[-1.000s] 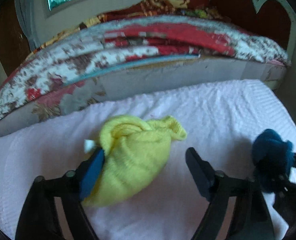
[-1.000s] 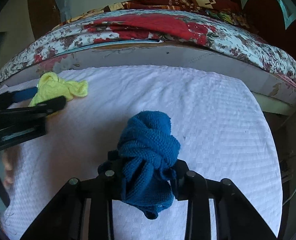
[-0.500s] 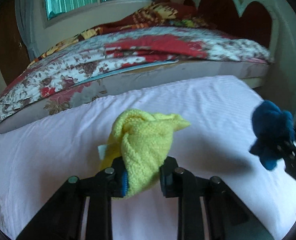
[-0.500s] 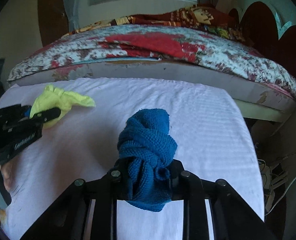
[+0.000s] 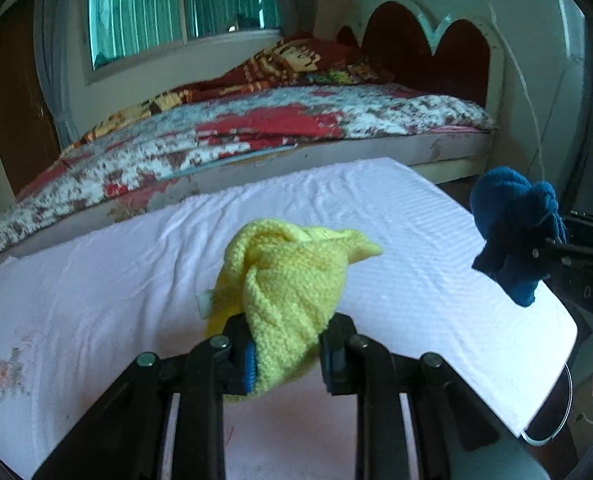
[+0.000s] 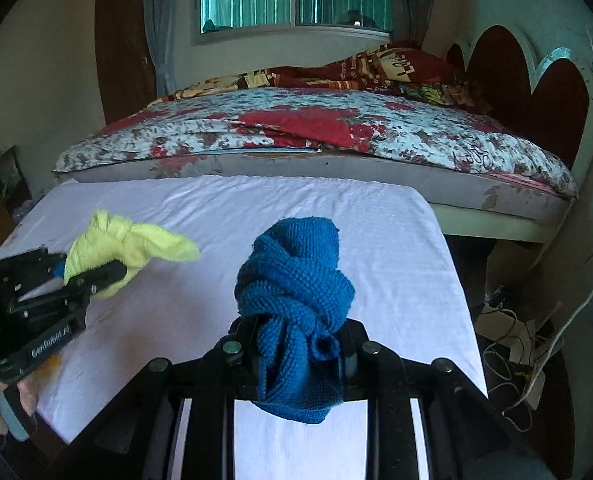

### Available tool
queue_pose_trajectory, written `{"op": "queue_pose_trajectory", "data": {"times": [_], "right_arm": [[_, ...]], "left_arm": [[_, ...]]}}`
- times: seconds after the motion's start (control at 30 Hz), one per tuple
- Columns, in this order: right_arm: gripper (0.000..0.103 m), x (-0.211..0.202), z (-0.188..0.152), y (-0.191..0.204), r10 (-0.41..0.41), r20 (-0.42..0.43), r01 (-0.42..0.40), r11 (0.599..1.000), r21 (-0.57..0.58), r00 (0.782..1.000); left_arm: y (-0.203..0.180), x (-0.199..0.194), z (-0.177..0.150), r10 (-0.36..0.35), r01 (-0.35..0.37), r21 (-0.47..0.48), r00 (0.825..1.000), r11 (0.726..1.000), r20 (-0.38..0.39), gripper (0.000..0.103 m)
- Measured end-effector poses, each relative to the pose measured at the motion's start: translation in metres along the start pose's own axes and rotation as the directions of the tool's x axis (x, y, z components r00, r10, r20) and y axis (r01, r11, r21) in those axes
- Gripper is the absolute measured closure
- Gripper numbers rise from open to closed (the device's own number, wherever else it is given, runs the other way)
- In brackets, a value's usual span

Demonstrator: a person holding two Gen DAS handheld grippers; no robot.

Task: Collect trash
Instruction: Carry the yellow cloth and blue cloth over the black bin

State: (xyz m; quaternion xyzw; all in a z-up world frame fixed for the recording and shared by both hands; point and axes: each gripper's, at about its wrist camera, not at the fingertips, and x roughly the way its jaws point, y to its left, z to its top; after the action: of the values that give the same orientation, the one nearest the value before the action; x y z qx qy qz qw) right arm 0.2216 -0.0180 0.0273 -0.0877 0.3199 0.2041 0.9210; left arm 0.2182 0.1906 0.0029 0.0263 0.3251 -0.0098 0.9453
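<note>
Yellow cloth [image 5: 284, 292] clamped in left gripper [image 5: 288, 352], blue cloth [image 6: 296, 300] in right gripper [image 6: 300, 352], both lifted mid-frame; no bin visible.

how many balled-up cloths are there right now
2. The yellow cloth is clamped in the left hand-held gripper; the blue cloth is clamped in the right hand-held gripper. Both are above the white table.

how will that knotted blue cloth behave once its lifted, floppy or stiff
Likely floppy: the blue cloth is soft knit, and a loose end droops below the right gripper. The knot probably keeps it bunched rather than unfurling. It looks light, and the textured weave should resist slipping, as with the yellow cloth in the left gripper.
</note>
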Motion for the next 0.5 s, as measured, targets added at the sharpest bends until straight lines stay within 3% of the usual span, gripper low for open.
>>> {"op": "queue_pose_trajectory", "data": {"times": [0.5], "right_arm": [[0.078,-0.097,-0.068,-0.039,-0.069,0.019,0.069,0.997,0.02,0.997]], "left_arm": [[-0.065,-0.057,-0.03,-0.103,0.101,0.049,0.994,0.994,0.048,0.078]]}}
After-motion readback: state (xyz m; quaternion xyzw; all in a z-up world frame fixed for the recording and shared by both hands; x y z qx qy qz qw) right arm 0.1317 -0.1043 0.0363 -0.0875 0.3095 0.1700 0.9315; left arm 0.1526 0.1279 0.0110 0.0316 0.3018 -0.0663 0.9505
